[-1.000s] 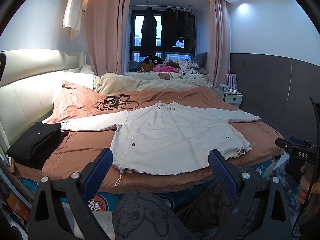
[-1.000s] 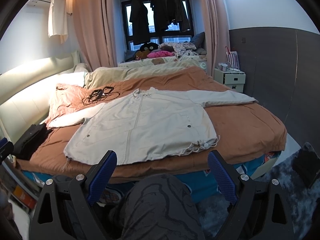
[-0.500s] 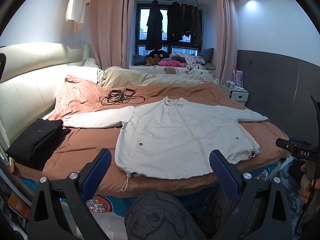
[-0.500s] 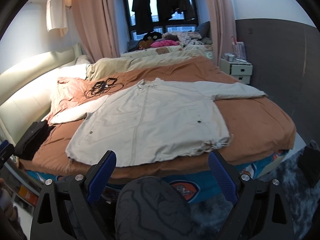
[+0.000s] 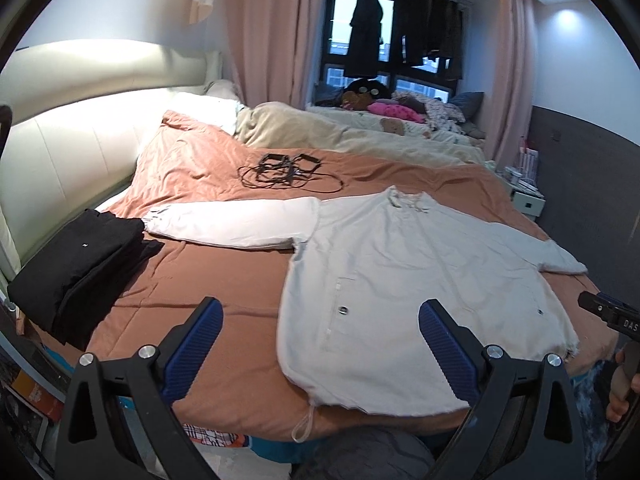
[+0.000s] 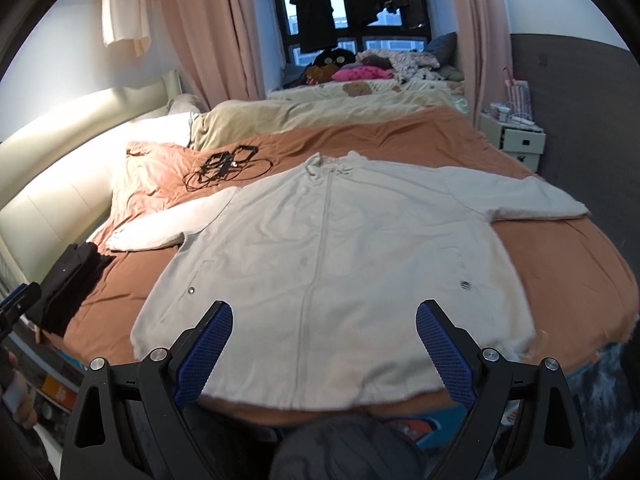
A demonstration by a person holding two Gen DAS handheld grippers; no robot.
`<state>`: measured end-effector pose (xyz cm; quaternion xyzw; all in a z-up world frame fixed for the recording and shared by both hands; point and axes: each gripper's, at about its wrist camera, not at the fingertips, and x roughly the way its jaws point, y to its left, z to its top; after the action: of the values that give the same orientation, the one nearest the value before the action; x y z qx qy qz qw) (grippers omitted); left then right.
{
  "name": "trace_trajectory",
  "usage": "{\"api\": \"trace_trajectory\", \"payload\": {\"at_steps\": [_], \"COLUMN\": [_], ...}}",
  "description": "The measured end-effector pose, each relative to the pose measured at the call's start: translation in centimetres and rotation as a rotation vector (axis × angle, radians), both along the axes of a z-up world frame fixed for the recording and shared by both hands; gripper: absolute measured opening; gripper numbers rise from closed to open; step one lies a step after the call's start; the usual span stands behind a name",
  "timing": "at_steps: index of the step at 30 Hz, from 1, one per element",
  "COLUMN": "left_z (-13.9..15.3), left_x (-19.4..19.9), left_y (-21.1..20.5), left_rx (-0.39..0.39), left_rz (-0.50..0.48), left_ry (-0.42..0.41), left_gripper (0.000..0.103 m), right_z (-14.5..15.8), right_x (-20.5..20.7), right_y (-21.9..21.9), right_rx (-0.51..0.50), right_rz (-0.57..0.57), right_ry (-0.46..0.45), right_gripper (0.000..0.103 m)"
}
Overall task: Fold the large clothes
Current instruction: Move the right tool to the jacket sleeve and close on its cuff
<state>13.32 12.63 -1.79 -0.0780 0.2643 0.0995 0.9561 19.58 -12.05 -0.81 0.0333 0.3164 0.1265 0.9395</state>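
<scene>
A wide bed with a rust-brown duvet fills the bedroom, curtains and a dark window at the far end. Spread flat across it, front up, lies the pale zip-front jacket, hem at the near edge, collar far, both sleeves stretched out left and right. It looks a soft, fairly light cotton thing that will drape and wrinkle rather than hold a crease; I'd say the best holds are the hem corners or a sleeve cuff, where an edge can be pinched up off the duvet. A folded black garment pile sits at the near left, and a tangle of black cables lies beyond the left sleeve.

The left gripper and right gripper both hang over the near edge, spread wide, holding nothing. Compared with a second ago, both have come closer and lower toward the hem; the jacket itself has not shifted.
</scene>
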Motion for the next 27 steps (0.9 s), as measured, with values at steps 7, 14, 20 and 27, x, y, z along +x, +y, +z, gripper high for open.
{"api": "trace_trajectory", "payload": {"at_steps": [7, 14, 20, 27], "left_z": [-1.4, -2.6, -3.5, -4.8], "left_x": [5.3, 10.0, 13.1, 16.9], "left_y": [5.0, 10.1, 14.9, 20.8], "left_rx": [0.017, -0.004, -0.023, -0.051], "left_rz": [0.068, 0.116, 0.182, 0.253], "left_ry": [0.046, 0.095, 0.116, 0.158], "left_gripper": [0.096, 0.086, 0.082, 0.072], "right_z": [-1.9, -3.7, -5.2, -7.6], "right_x": [5.8, 12.0, 16.5, 21.5], "right_y": [3.9, 8.3, 11.6, 16.8], "right_rx": [0.026, 0.067, 0.119, 0.148], "right_rz": [0.06, 0.115, 0.161, 0.215], "right_ry": [0.018, 0.076, 0.125, 0.175], "right_gripper": [0.091, 0.083, 0.064, 0.061]}}
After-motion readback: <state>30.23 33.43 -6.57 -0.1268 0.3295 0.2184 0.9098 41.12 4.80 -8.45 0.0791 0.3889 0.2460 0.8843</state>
